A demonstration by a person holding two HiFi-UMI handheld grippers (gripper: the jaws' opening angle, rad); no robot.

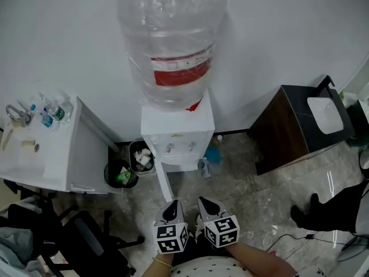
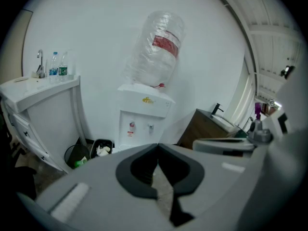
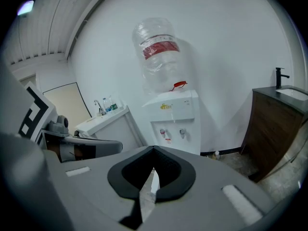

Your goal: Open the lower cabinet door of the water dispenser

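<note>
The white water dispenser (image 1: 177, 136) stands against the wall with a clear bottle (image 1: 172, 45) upside down on top. A narrow white panel (image 1: 165, 183), seemingly its lower cabinet door, juts from its lower front toward me, edge-on and swung out. My left gripper (image 1: 171, 211) and right gripper (image 1: 208, 205) hang side by side just short of that panel, both shut and empty. In the left gripper view the dispenser (image 2: 144, 117) is beyond the left gripper (image 2: 158, 146). The right gripper view shows the dispenser (image 3: 174, 117) past the right gripper (image 3: 154, 149). The jaws hide its lower part in both.
A white sink counter (image 1: 57, 154) with bottles stands at the left, with two black bins (image 1: 141, 157) between it and the dispenser. A brown cabinet with a basin (image 1: 291, 128) is at the right. A black office chair (image 1: 78, 235) is near left; a person's leg (image 1: 334, 209) is at the right.
</note>
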